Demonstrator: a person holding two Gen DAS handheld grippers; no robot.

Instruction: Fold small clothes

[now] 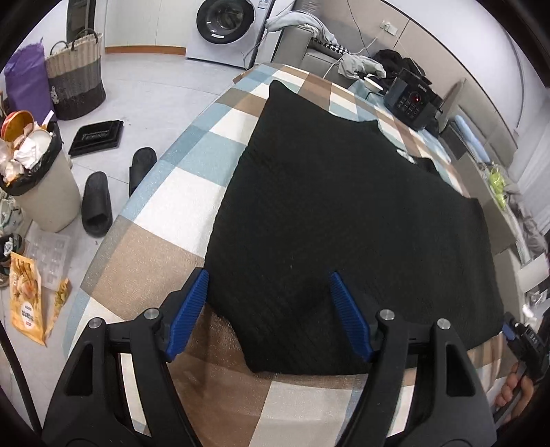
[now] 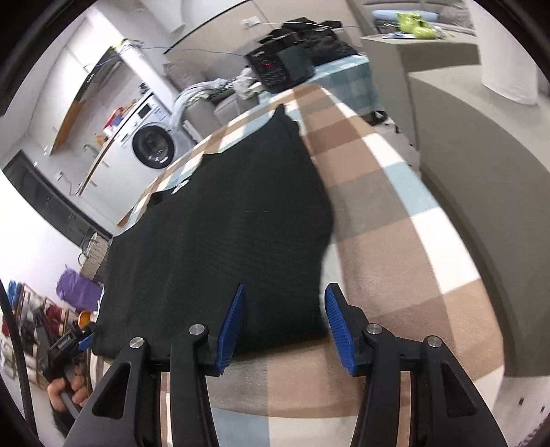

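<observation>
Crowding the far end of the tabletop (image 1: 178, 247) beyond my black knit garment (image 1: 343, 213) is a dark radio-like box (image 1: 410, 99), with a washing machine (image 1: 227, 24) further back. I see the ribbed garment lying flat on the checked blue, tan and white cloth. Both my left gripper (image 1: 270, 309) and right gripper (image 2: 283, 321) hover with jaws spread apart over its near edge, holding nothing.

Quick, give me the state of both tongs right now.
Left tongs: open, holding nothing, at the near corner of the black cloth.
Right tongs: open, holding nothing, over the cloth's near edge.
</observation>
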